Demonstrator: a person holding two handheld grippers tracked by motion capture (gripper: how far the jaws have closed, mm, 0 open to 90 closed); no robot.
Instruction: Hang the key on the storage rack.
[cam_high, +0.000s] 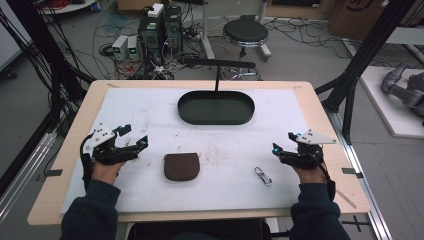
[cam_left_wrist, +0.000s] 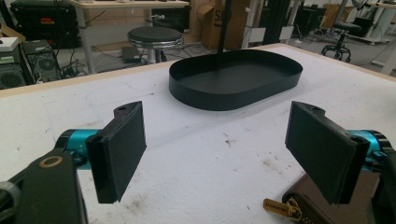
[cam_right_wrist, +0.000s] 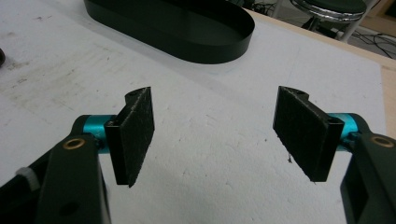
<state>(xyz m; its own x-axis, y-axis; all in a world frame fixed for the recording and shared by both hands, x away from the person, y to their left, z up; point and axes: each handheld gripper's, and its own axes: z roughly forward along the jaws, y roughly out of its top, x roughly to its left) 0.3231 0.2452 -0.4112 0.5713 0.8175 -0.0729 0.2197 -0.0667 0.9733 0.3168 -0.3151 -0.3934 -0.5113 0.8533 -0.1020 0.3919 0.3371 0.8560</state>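
A black oval tray (cam_high: 216, 108) stands empty at the back middle of the white mat; its wall is also seen from the left gripper view (cam_left_wrist: 219, 95) and the right gripper view (cam_right_wrist: 187, 35). A brown leather pouch (cam_high: 181, 166) lies at the front middle, and its corner with a brass zipper tag (cam_left_wrist: 306, 205) shows at the lower right of the left gripper view. A small metal clasp (cam_high: 263, 175) lies to the right of the pouch. My left gripper (cam_high: 134, 137) hovers open left of the pouch. My right gripper (cam_high: 283, 142) hovers open right of the clasp. Nothing is between either pair of jaws.
The white mat (cam_high: 150, 112) covers most of a wooden table (cam_high: 70, 150). A black stand (cam_high: 217, 64) rises behind the tray. Beyond the table are a round stool (cam_high: 245, 32), computers and cables on the floor. Black frame posts stand at both sides.
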